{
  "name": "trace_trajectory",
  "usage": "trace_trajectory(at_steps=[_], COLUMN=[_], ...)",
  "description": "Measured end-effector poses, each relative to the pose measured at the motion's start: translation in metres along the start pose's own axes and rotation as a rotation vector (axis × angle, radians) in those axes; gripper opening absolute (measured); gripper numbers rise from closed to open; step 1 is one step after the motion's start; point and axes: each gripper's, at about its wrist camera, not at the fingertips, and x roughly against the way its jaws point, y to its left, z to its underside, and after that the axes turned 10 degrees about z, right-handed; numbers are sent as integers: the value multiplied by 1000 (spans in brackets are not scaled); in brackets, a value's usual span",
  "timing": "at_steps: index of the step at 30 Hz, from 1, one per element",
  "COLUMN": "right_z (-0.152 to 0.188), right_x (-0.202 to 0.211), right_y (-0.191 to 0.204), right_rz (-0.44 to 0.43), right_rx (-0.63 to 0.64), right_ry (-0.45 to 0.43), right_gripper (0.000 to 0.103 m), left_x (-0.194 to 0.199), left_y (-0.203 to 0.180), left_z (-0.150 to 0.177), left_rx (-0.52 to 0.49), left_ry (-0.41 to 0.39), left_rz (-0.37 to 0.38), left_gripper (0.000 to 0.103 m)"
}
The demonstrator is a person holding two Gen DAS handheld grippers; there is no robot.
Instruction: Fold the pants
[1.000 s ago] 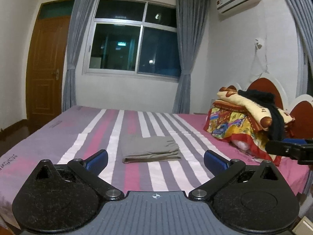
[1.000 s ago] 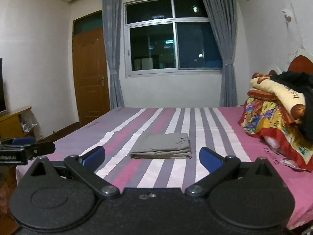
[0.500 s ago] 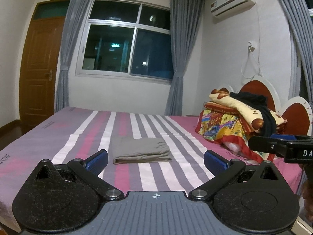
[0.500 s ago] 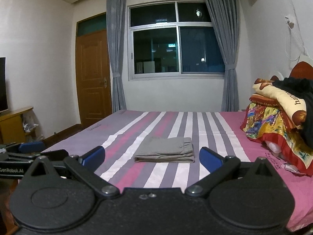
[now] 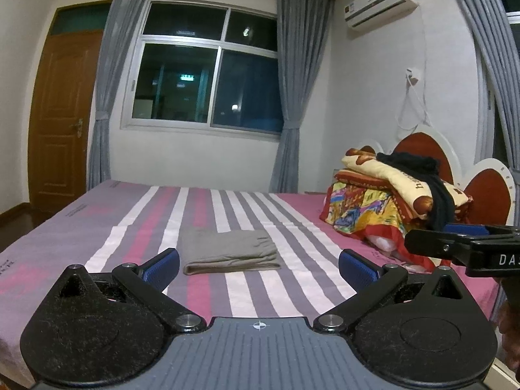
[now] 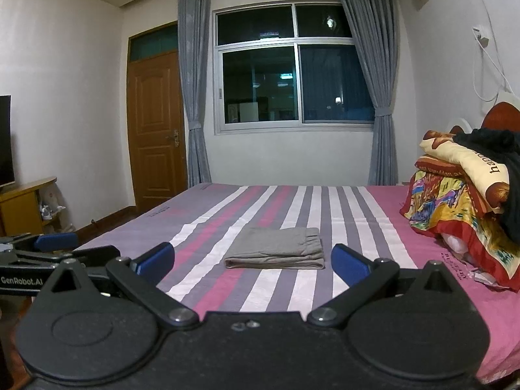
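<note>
Left wrist view, read from left to right: the striped bed sheet [image 5: 97,227] fills the lower frame, and on it, near the middle of the bed, the grey pants [image 5: 227,252] lie as a flat, squared, layered bundle. The left gripper [image 5: 259,265] is held back from the bed with its blue-padded fingers [image 5: 161,265] spread wide and nothing between them. Further right a heap of colourful blankets [image 5: 367,208] with a black garment [image 5: 419,175] draped over it sits against the headboard [image 5: 425,144], and the right gripper [image 5: 461,248] juts in from the frame edge.

The right wrist view shows its own jaws equally wide and empty, the pants [image 6: 276,248] well ahead of the fingertips and touched by neither tool.

Judging by the tidy stack, the folding looks finished, so the main risk is disturbing it. A needless further grab could pinch only the top layer and peel the bundle open. A low sweep of either open finger across the bed could snag the near folded edge and drag it askew. The loose sheet could also bunch under a pad and shift the pants with it.
</note>
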Motion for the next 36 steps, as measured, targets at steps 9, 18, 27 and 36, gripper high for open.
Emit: trace_trajectory(at_steps=[9, 18, 27, 36], right_z=[0, -3, -5, -4], right_x=[3, 6, 11, 11], right_y=[1, 0, -2, -1], right_rz=[5, 5, 7, 7], right_rx=[3, 13, 11, 11], right_ry=[-4, -16, -33, -32], right_gripper=[103, 103, 103, 103], left_x=[2, 2, 2, 5], left_y=[5, 4, 2, 2], left_z=[-1, 0, -1, 1], left_rx=[3, 1, -7, -11], left_ry=[-10, -20, -24, -28], left_rz=[4, 4, 8, 8], left_gripper=[103, 103, 103, 103])
